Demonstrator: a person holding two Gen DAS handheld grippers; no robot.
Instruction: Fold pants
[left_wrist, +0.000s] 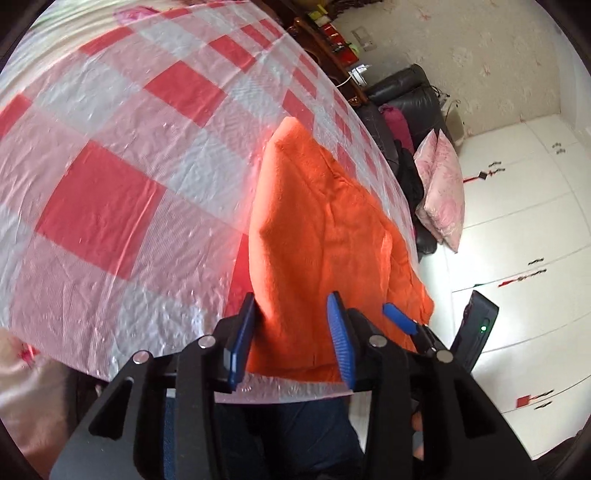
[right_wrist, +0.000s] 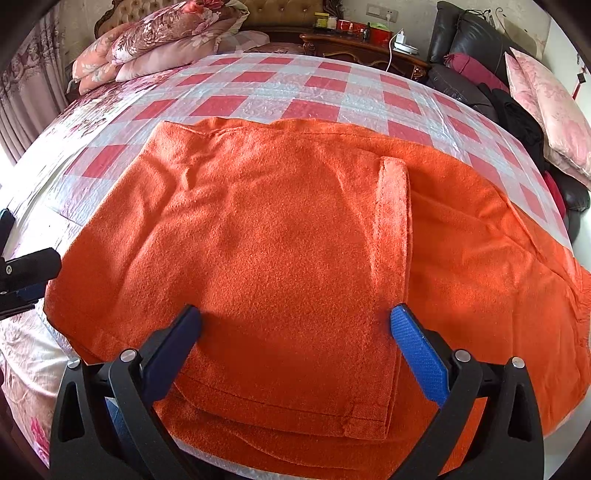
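Observation:
The orange pants (right_wrist: 280, 229) lie spread on the red and white checked bed cover (right_wrist: 258, 92), with one layer folded over another near the front edge. My right gripper (right_wrist: 295, 321) is open, its blue fingers wide apart just above the cloth's front part. In the left wrist view the pants (left_wrist: 325, 229) run away along the bed's right edge. My left gripper (left_wrist: 291, 314) is open, with the cloth's near end between its blue fingers (left_wrist: 341, 343). The right gripper (left_wrist: 402, 319) shows beside it. The left gripper (right_wrist: 26, 273) shows at the pants' left corner.
Floral pillows and quilts (right_wrist: 159, 48) are piled at the headboard. A wooden nightstand (right_wrist: 362, 48) stands behind the bed. A black sofa (right_wrist: 476, 48) with pink cushions (right_wrist: 550, 107) stands at the right. White wardrobe doors (left_wrist: 524, 206) are beyond the bed's edge.

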